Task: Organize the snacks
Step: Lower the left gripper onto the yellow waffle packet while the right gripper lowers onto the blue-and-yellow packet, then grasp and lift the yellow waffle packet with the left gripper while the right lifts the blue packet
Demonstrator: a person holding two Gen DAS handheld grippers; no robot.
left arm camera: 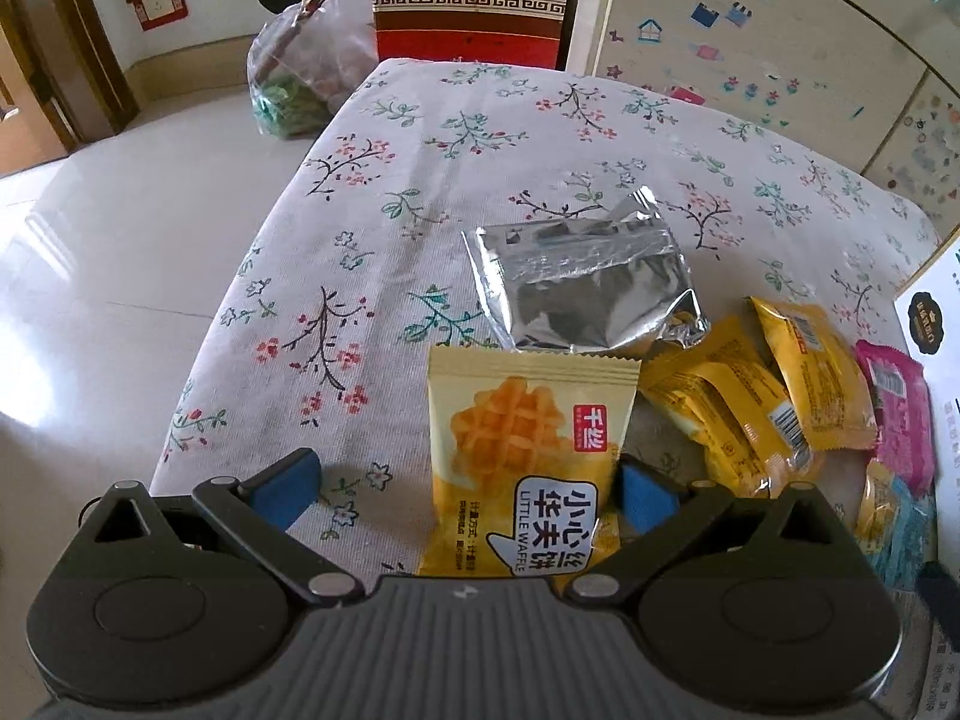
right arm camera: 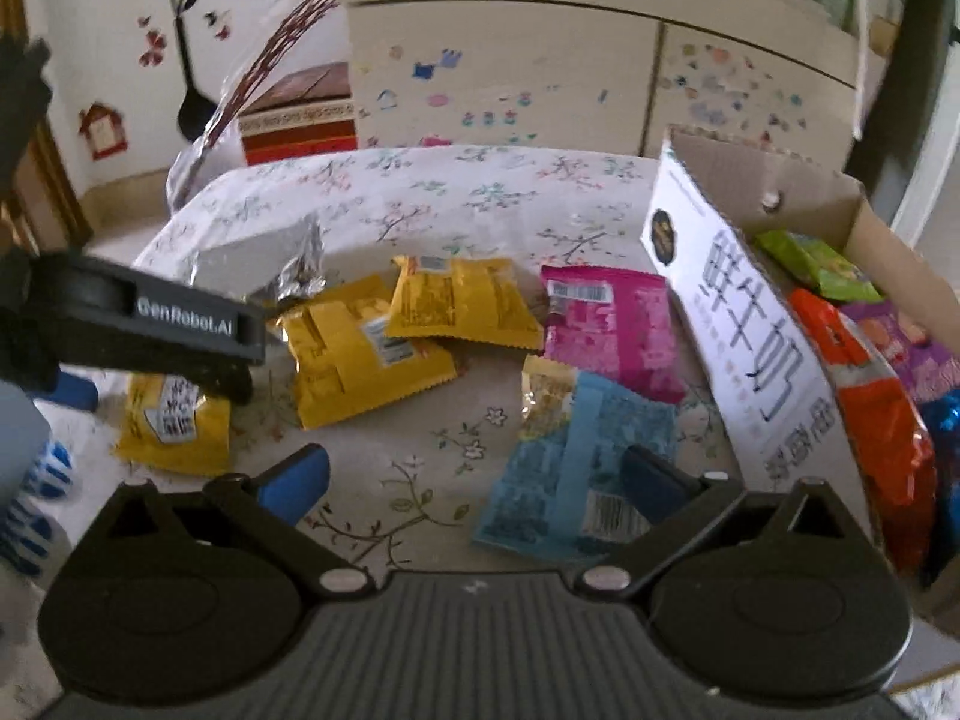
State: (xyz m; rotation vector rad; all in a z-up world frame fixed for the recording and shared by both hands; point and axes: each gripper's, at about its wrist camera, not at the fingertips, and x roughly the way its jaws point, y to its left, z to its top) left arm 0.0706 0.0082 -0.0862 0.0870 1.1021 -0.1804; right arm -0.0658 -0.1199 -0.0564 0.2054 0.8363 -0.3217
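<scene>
The Little Waffle packet (left arm camera: 522,468) lies flat on the flowered cloth of the bench (left arm camera: 360,228), its long axis running straight away from the left gripper (left arm camera: 465,489). Its near end sits between that gripper's blue fingers (left arm camera: 282,489), which are spread wide and not pressing it; the right-hand pad is just at the packet's edge, the left-hand one stands clear with bare cloth in between. So this packet is the left hand's to take, I'd say, and the fingers only need to close across its short width.

Just beyond it lies a silver foil pouch (left arm camera: 585,288), touching its far end. To the right are two yellow packets (right arm camera: 366,354), overlapping, then a pink packet (right arm camera: 606,330).

The right gripper (right arm camera: 477,480) is also wide open and holding nothing. A blue packet (right arm camera: 570,474) lies under its right-hand finger, nearer that side than the middle, with its long axis slanting away toward the far right.

Beside it, at the right, stands the cardboard box (right arm camera: 738,348), already holding green, orange and purple bags. It looks like the place the loose snacks are headed.
</scene>
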